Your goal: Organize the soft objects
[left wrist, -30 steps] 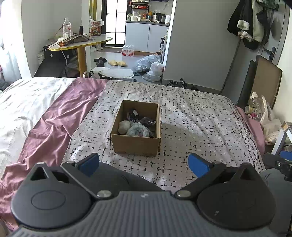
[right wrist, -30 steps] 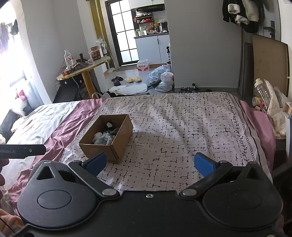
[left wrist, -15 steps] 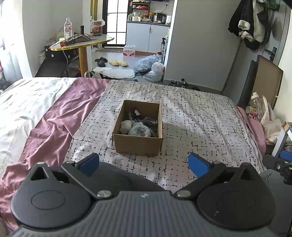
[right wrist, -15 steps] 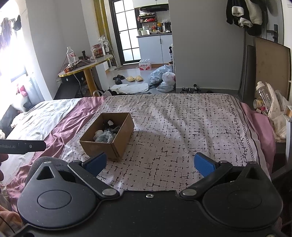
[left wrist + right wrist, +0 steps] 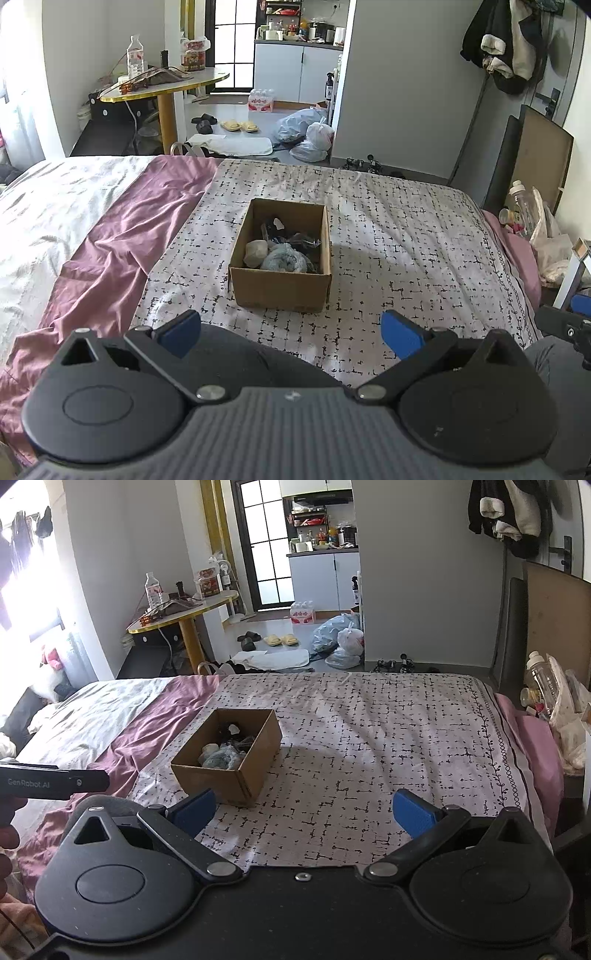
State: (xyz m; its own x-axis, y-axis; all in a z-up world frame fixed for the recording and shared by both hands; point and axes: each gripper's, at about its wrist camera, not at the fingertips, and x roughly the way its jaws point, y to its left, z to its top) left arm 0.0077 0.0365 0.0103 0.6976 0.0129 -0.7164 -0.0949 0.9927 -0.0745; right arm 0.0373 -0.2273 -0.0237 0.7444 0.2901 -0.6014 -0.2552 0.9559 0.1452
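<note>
A brown cardboard box [image 5: 282,284] stands on the patterned bedspread [image 5: 406,258] in the middle of the bed; it also shows in the right wrist view [image 5: 225,775]. Inside lie several soft items: a beige bundle [image 5: 255,253], a grey-blue bundle [image 5: 284,260] and dark pieces in clear wrap [image 5: 295,238]. My left gripper [image 5: 290,332] is open and empty, held back from the box's near side. My right gripper [image 5: 303,810] is open and empty, right of the box and nearer to me.
A purple sheet [image 5: 110,251] and a white quilt [image 5: 40,206] cover the bed's left side. A bottle and bags [image 5: 554,698] sit past the right edge. Beyond the bed are a yellow-edged table [image 5: 166,85], slippers and plastic bags [image 5: 306,133] on the floor.
Both grippers have drifted slightly back and up, so the box sits a little higher in the views. Jaws stay open. The box has not moved.
</note>
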